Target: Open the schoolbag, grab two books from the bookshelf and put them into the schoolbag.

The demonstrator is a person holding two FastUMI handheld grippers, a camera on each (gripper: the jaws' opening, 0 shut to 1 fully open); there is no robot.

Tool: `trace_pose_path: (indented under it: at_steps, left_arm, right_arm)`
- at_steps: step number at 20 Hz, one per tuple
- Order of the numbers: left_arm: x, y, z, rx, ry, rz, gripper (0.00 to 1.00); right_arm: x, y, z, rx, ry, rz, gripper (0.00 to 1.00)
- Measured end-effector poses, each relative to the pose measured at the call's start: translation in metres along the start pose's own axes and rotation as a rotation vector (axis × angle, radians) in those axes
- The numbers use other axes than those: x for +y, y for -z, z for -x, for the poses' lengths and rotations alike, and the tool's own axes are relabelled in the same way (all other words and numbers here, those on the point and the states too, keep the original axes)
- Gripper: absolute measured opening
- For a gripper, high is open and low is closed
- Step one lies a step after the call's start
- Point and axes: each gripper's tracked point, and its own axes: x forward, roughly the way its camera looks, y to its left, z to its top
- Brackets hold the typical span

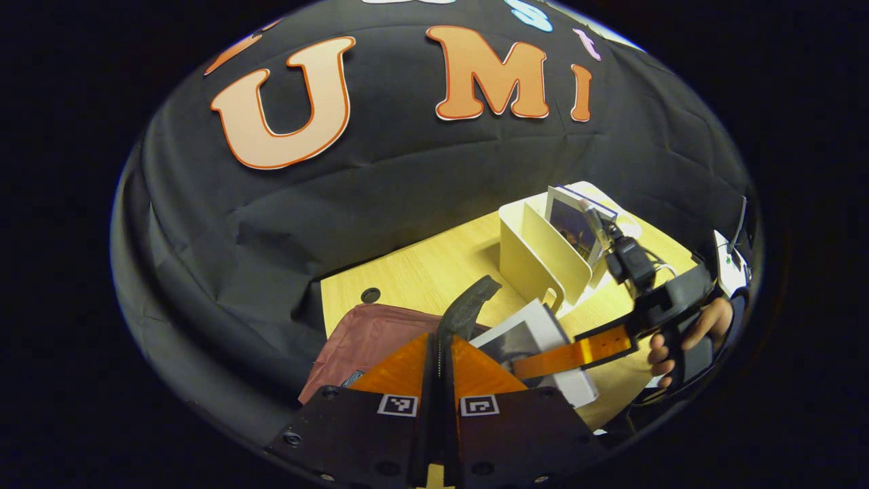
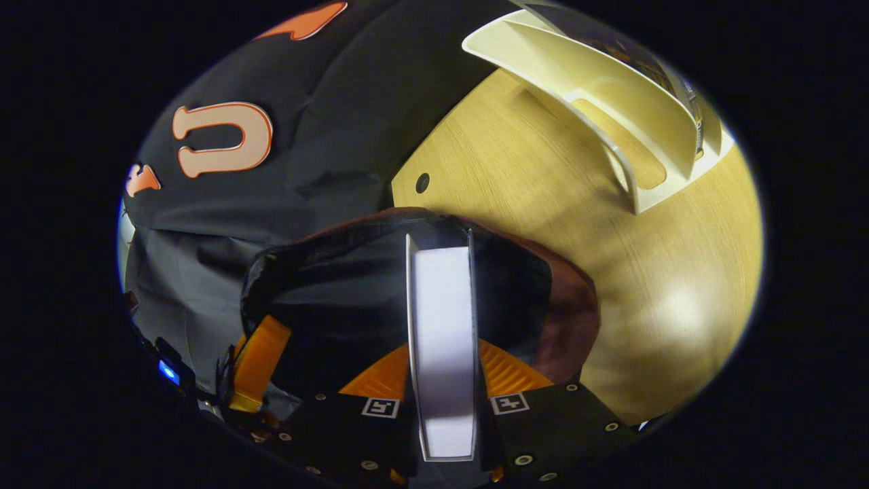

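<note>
Left gripper view: left gripper (image 1: 440, 339) pinched tight on black strap (image 1: 468, 305) of dark red schoolbag (image 1: 370, 339). Bag lies on yellow wood table (image 1: 434, 268). Cream bookshelf (image 1: 543, 255) stands behind, one book (image 1: 574, 224) inside. No words readable on it. Hand (image 1: 686, 343) holds right gripper (image 1: 543, 363), clamped on white book (image 1: 536, 346).

Right gripper view: right gripper (image 2: 441, 367) squeezes white book (image 2: 441, 339), edge-on, over open bag mouth (image 2: 353, 285). Black cloth wall (image 2: 339, 102) behind table.

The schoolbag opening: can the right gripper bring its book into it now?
Probably yes. The right gripper is shut on the book, whose far end points into the schoolbag; the left gripper holds the strap up, keeping the mouth open.
</note>
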Motion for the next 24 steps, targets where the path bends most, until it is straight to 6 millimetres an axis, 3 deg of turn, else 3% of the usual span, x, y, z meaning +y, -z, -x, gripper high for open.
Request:
trace_pose_path:
  at_steps: [10,15,16,17,19,20,23,24]
  left_arm:
    - [-0.028,-0.013,0.008,-0.038,0.074,-0.051,0.09]
    - [-0.026,-0.016,0.007,-0.036,0.061,-0.061,0.09]
    - [-0.023,-0.016,0.007,-0.031,0.049,-0.06,0.09]
    - [-0.021,-0.016,0.006,-0.031,0.043,-0.057,0.09]
    - [-0.018,-0.011,0.004,-0.017,0.032,-0.04,0.09]
    - [-0.018,-0.011,0.003,-0.015,0.028,-0.032,0.08]
    - [-0.019,-0.011,0.0,-0.016,0.019,-0.029,0.09]
    - [-0.019,-0.011,-0.001,-0.014,0.012,-0.03,0.09]
  right_arm:
    - [0.008,0.004,-0.058,-0.005,-0.057,-0.042,0.34]
    - [0.009,0.011,-0.076,0.02,-0.06,-0.057,0.34]
    - [0.007,0.01,-0.076,0.019,-0.044,-0.043,0.36]
    - [0.002,0.009,-0.073,0.011,-0.009,-0.015,0.48]
    - [-0.006,0.009,-0.069,0.021,0.054,0.056,0.3]
    - [-0.009,0.009,-0.067,0.033,0.07,0.071,0.57]
    - [-0.022,0.017,-0.056,0.095,0.118,0.103,0.78]
    - [-0.026,0.014,-0.05,0.093,0.13,0.118,0.97]
